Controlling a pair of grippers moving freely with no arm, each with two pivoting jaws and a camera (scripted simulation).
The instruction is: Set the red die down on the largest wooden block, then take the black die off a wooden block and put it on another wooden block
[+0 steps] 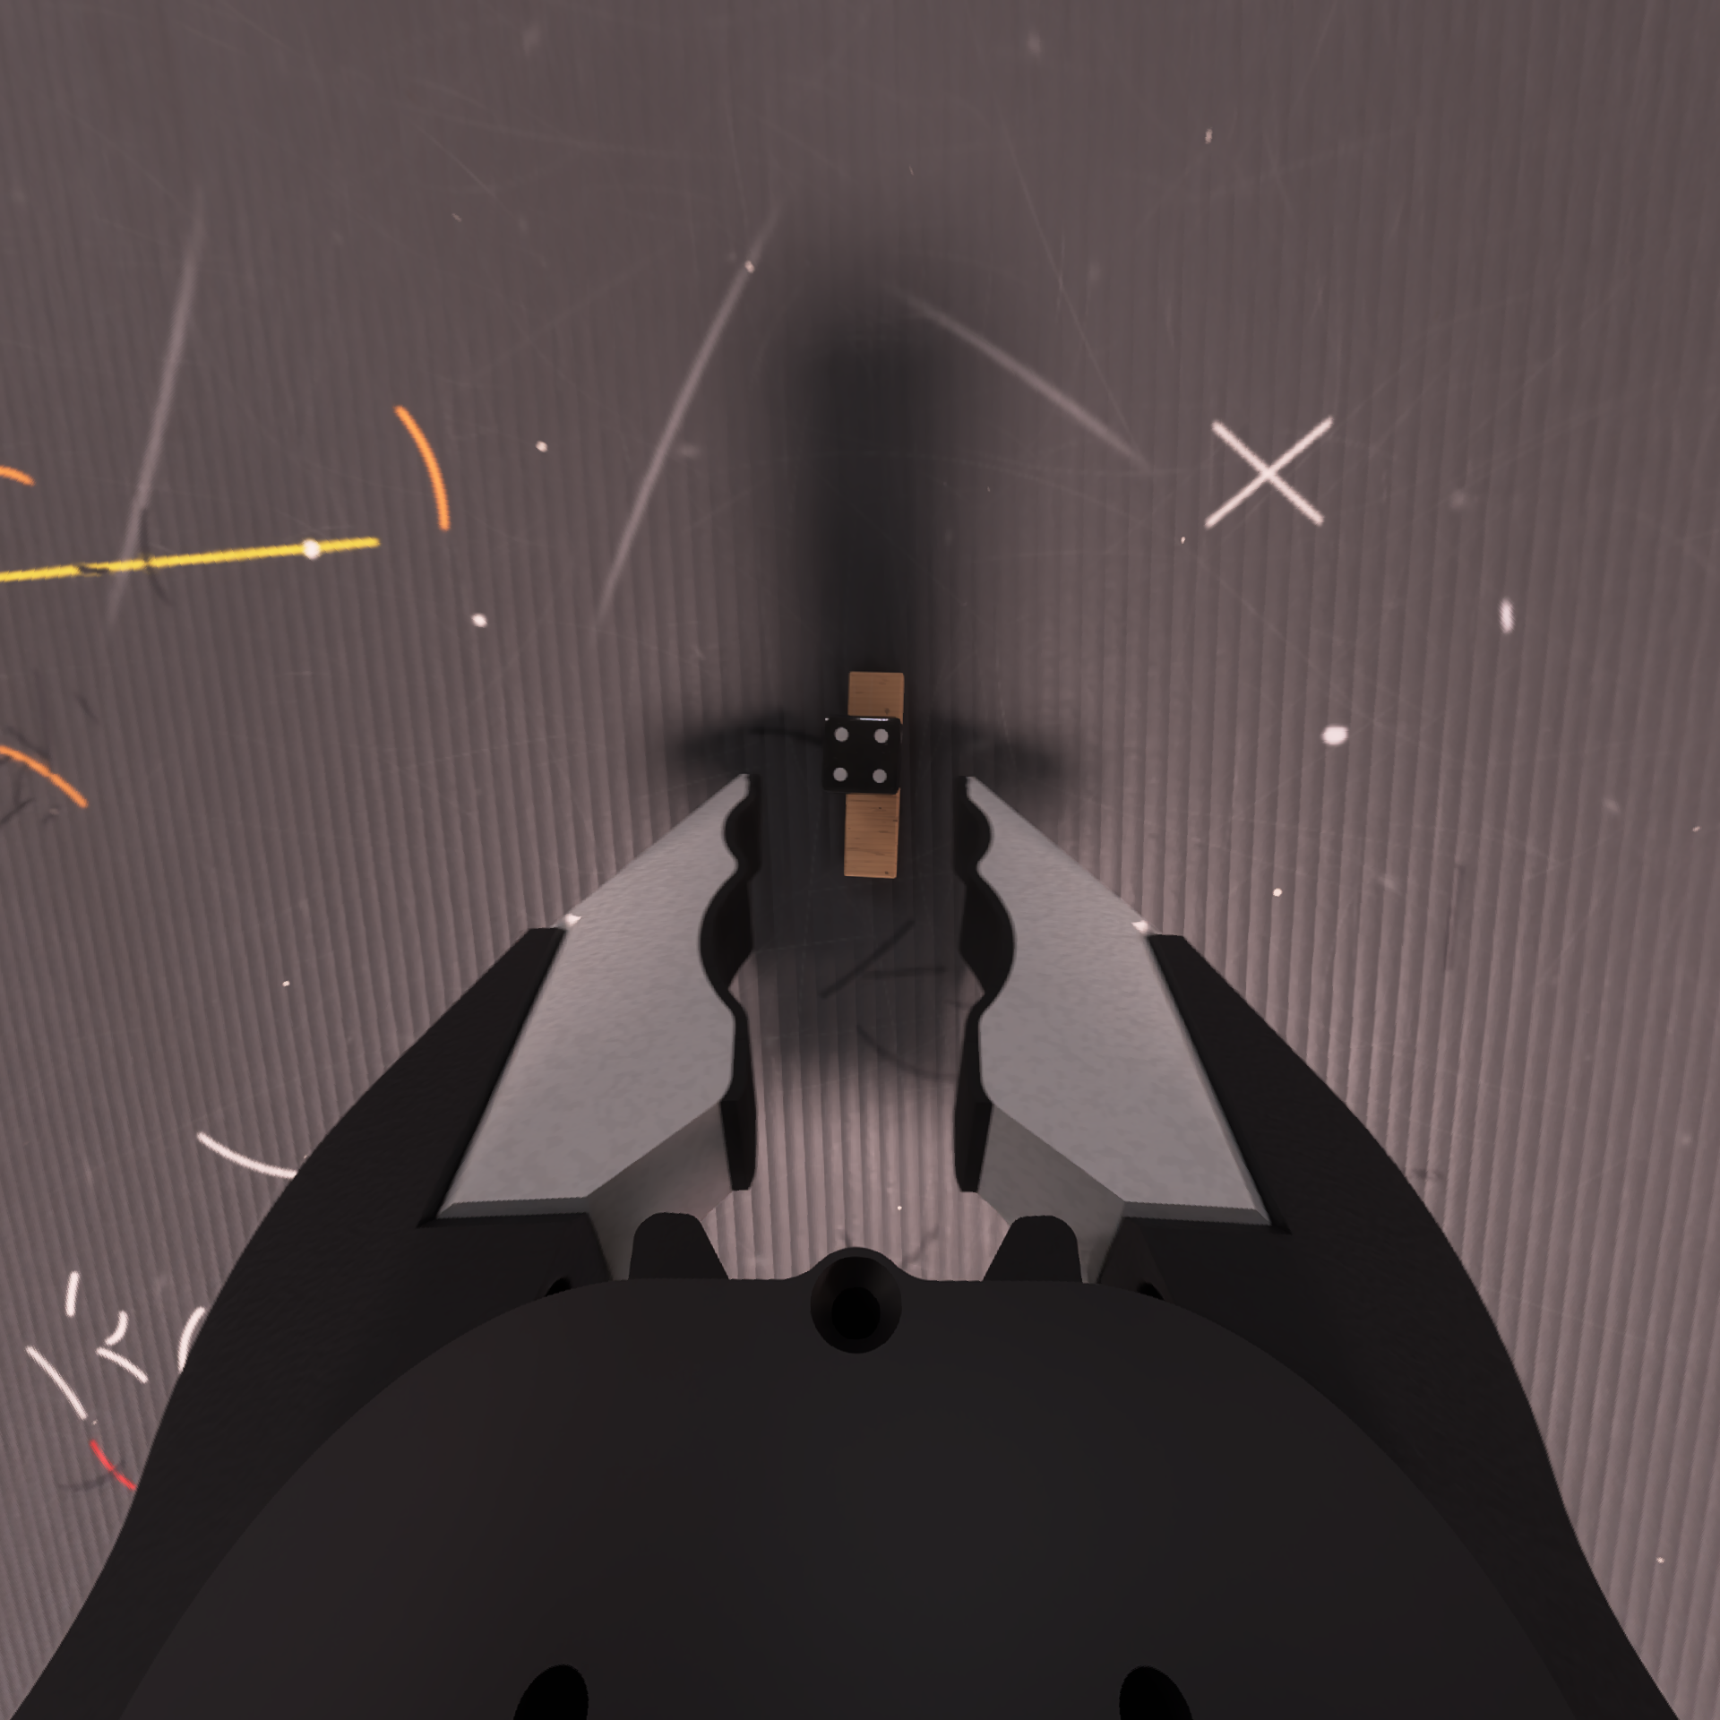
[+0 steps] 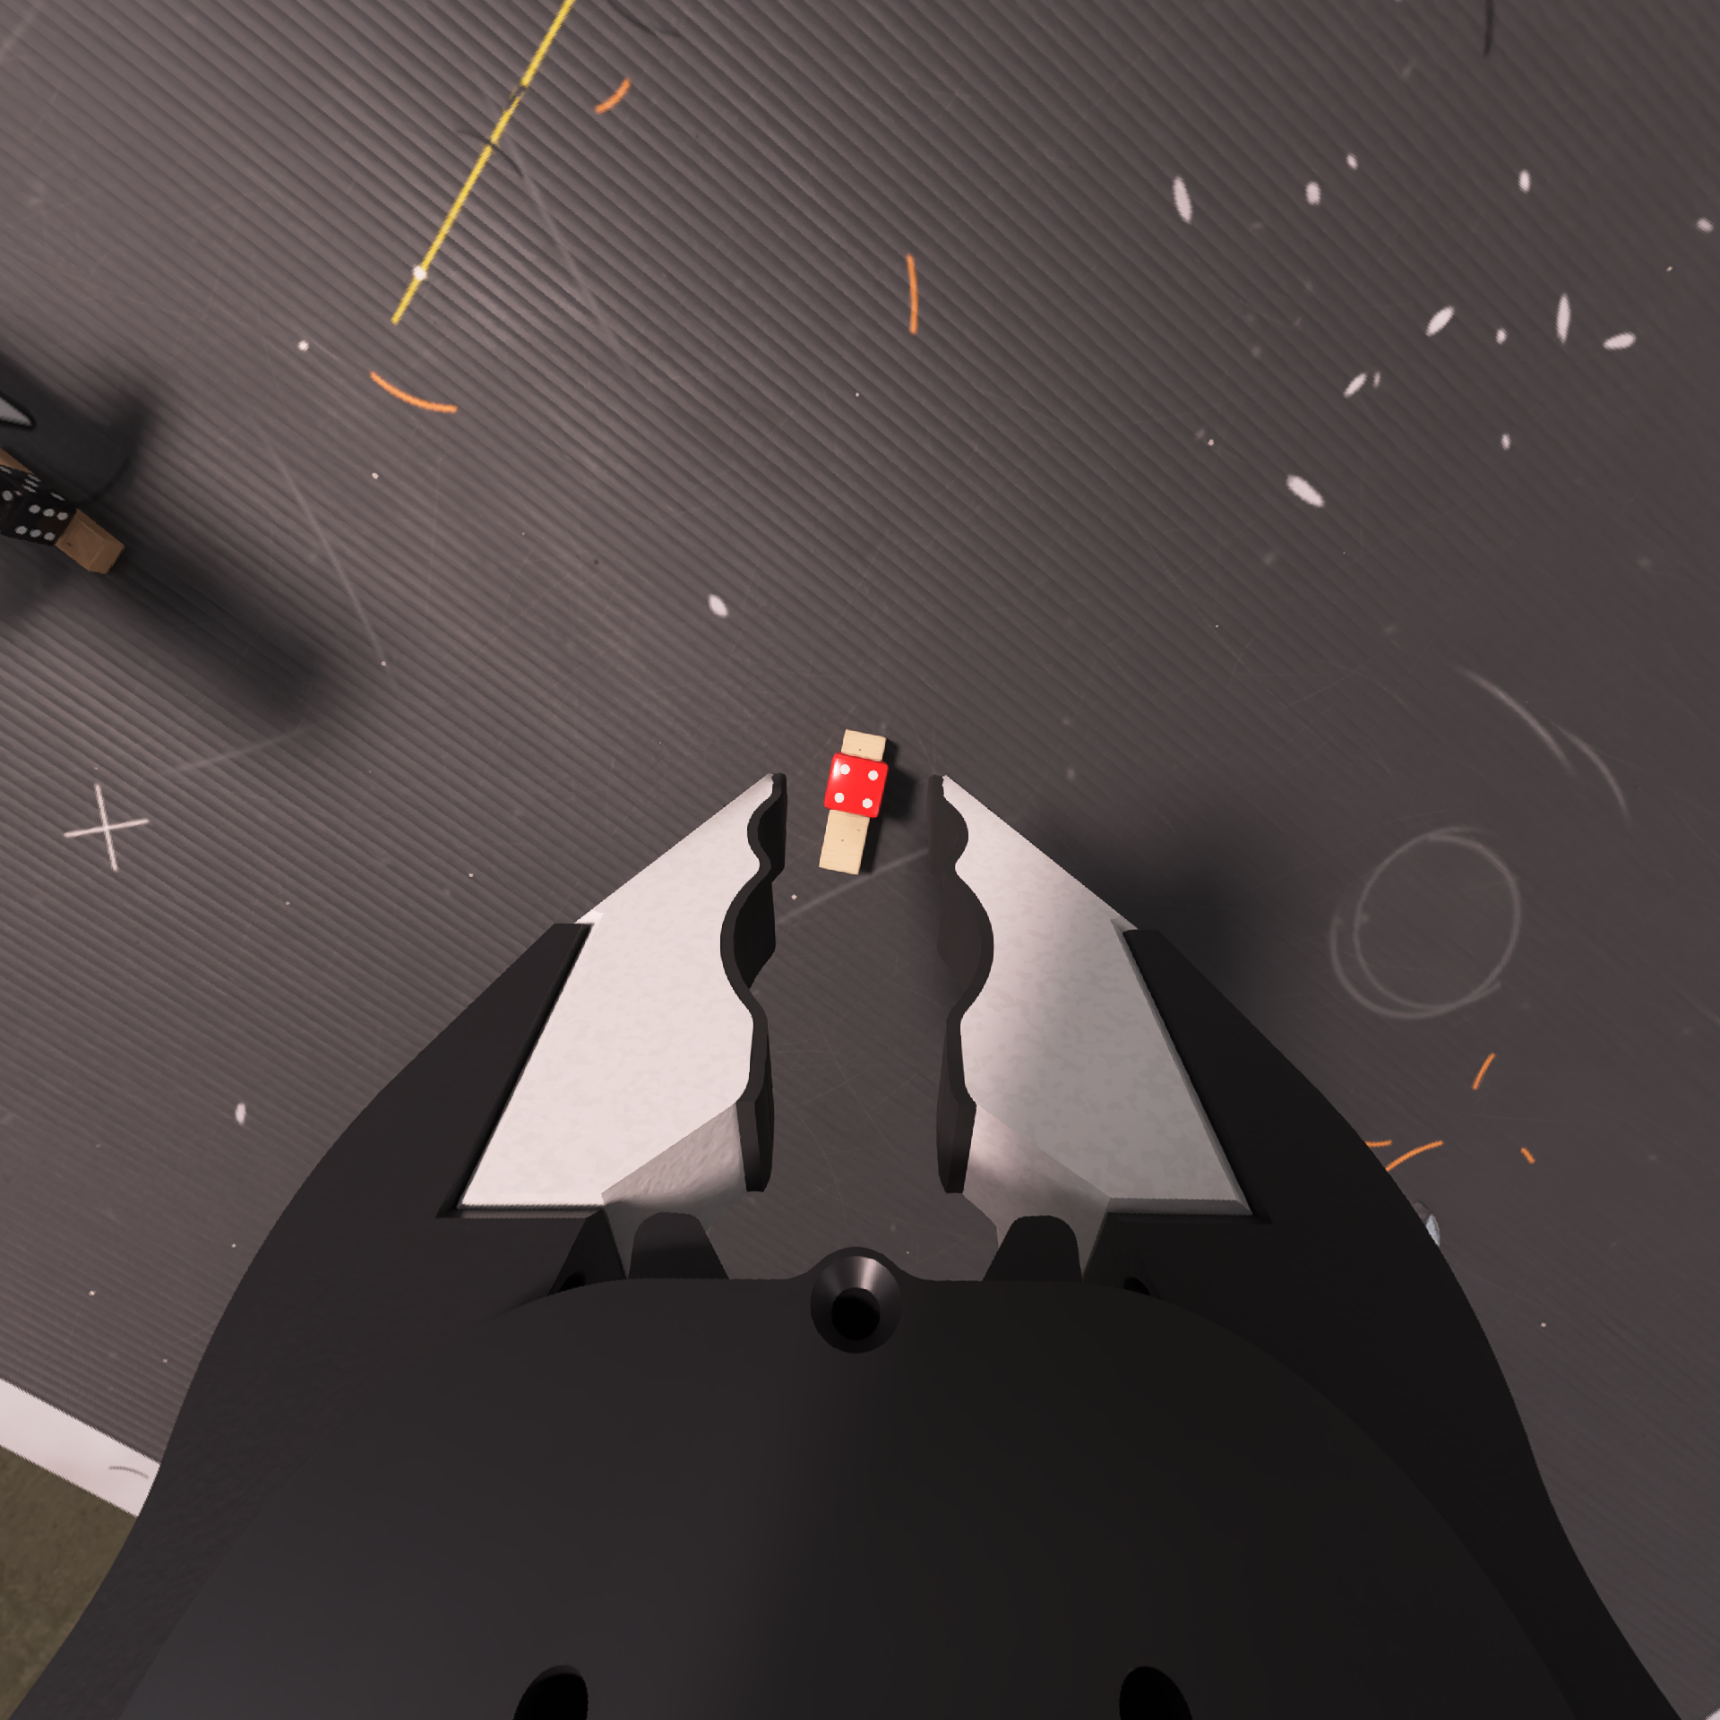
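In the left wrist view a black die (image 1: 862, 755) with white pips sits on a narrow brown wooden block (image 1: 873, 838) lying on the dark mat. My left gripper (image 1: 856, 791) is open and empty, high above them, jaws either side of the block. In the right wrist view a red die (image 2: 854, 786) sits on a pale wooden block (image 2: 851, 838). My right gripper (image 2: 861, 786) is open and empty, high above it. The black die (image 2: 33, 517) and its brown block (image 2: 91, 543) also show at the far left edge of that view.
The dark ribbed mat (image 2: 1117, 558) carries chalk marks: a white cross (image 1: 1268, 473), a yellow line (image 1: 186, 558), orange arcs, white flecks and a white circle (image 2: 1429, 921). The mat's pale edge (image 2: 65, 1438) and an olive floor show at the lower left of the right wrist view.
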